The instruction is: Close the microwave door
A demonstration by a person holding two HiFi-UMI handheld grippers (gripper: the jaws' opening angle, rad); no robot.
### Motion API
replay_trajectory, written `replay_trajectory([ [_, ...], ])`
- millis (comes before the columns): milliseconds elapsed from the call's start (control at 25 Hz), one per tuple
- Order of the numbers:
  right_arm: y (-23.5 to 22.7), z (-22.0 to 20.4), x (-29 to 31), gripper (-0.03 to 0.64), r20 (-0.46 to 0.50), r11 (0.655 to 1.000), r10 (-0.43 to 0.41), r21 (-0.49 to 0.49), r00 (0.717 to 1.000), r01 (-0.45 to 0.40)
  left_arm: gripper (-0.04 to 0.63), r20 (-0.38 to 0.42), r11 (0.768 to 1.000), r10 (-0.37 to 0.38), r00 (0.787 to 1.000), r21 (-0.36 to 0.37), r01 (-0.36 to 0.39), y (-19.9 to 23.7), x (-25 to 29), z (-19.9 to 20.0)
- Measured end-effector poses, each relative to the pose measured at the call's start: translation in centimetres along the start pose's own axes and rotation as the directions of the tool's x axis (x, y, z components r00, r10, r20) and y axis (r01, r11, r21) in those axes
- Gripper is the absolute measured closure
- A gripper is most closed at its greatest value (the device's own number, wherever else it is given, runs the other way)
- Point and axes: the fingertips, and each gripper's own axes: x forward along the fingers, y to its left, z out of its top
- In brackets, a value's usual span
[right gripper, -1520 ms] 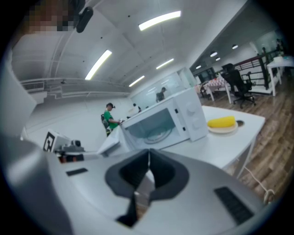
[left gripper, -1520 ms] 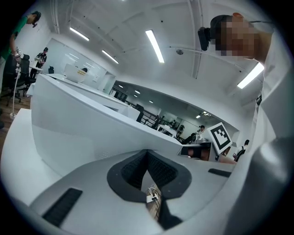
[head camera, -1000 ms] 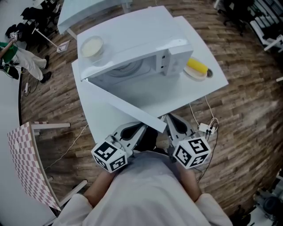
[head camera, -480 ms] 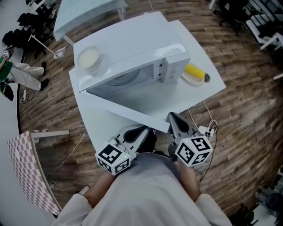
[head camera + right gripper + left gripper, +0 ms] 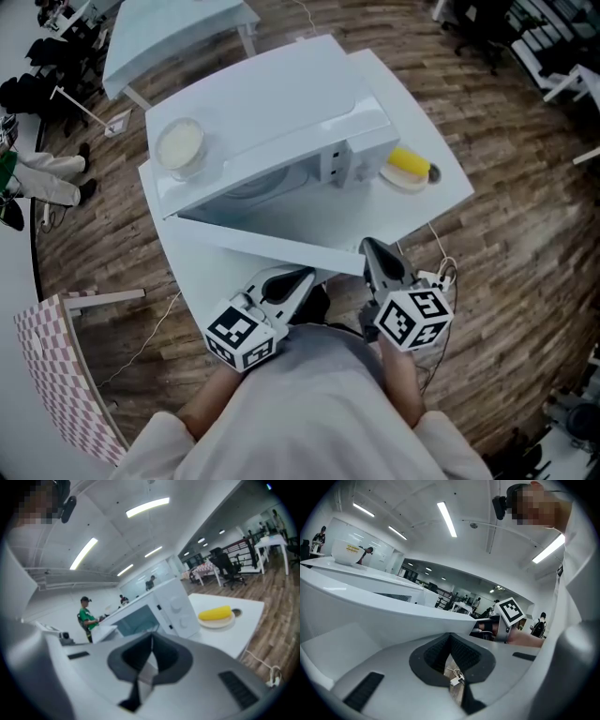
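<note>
**Head view:** White microwave [image 5: 281,103] sits on a white bench [image 5: 450,192], its door [image 5: 272,230] swung wide open toward the camera. The door's free edge hangs over the bench's near side. A bowl [image 5: 180,142] rests on top of the oven, at its left end. A plate [image 5: 408,178] w/ a yellow item [image 5: 410,161] lies just beside the control side. Wood floor [image 5: 506,216] lies open to the right of the bench, and a cable [image 5: 441,277] trails off the bench corner. Left gripper [image 5: 305,275] is held low, tips pointing up at the door's underside edge. Right gripper [image 5: 368,244] reaches the door's free end; contact can't be confirmed from this angle. Both forearms are tucked close to the torso.

**Left gripper view:** Left gripper [image 5: 451,639] has its jaws together at the tips, nothing between them. The door [image 5: 408,616] sweeps across as a pale slab just above, w/ the bowl [image 5: 347,551] high at left.

**Right gripper view:** Right gripper [image 5: 151,641] also has jaws closed and empty, aimed at the microwave [image 5: 176,604] and its open cavity. The plate [image 5: 216,620] sits to the right, w/ bare bench [image 5: 234,637] in front of it. A person in green [image 5: 86,613] stands well behind.
</note>
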Motion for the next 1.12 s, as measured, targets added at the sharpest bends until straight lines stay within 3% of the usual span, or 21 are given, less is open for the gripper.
replay_trajectory([
  [1120,-1.6,2.6,1.7,0.594,0.016,0.997,-0.077,0.012,0.997,0.077,0.578,0.062,0.992,-0.124,0.990,-0.022,0.125,1.9,1.8,2.8],
])
